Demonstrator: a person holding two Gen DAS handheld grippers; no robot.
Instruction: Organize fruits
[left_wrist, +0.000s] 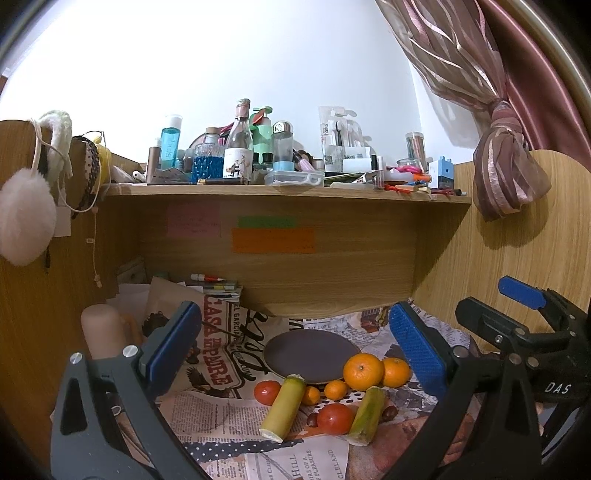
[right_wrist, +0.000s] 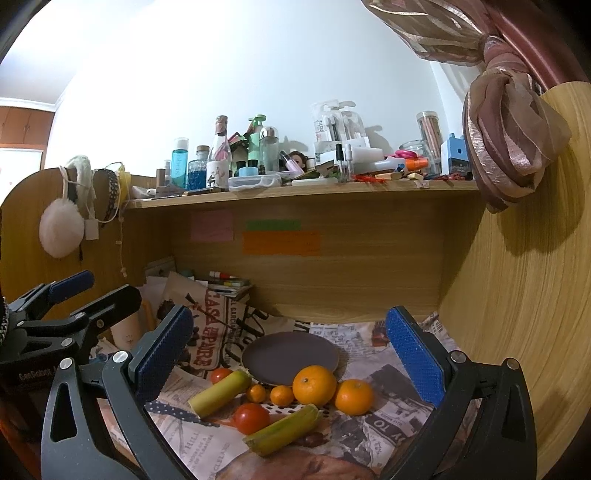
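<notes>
A dark round plate (left_wrist: 309, 354) (right_wrist: 290, 356) lies on newspaper under a wooden shelf. In front of it lie two large oranges (left_wrist: 363, 371) (right_wrist: 314, 384), two small oranges (left_wrist: 335, 390) (right_wrist: 282, 394), two tomatoes (left_wrist: 335, 418) (right_wrist: 251, 417) and two yellow-green stalk pieces (left_wrist: 283, 407) (right_wrist: 282, 430). My left gripper (left_wrist: 295, 347) is open and empty, above and short of the fruit. My right gripper (right_wrist: 291, 350) is open and empty too, to the right of the left one; it shows in the left wrist view (left_wrist: 524, 314).
A wooden shelf (left_wrist: 295, 192) crowded with bottles overhangs the back. Wooden side walls (right_wrist: 517, 295) close in left and right. A pale cylinder (left_wrist: 101, 332) and stacked papers (left_wrist: 218, 288) sit at the back left. A knotted curtain (right_wrist: 509, 147) hangs at right.
</notes>
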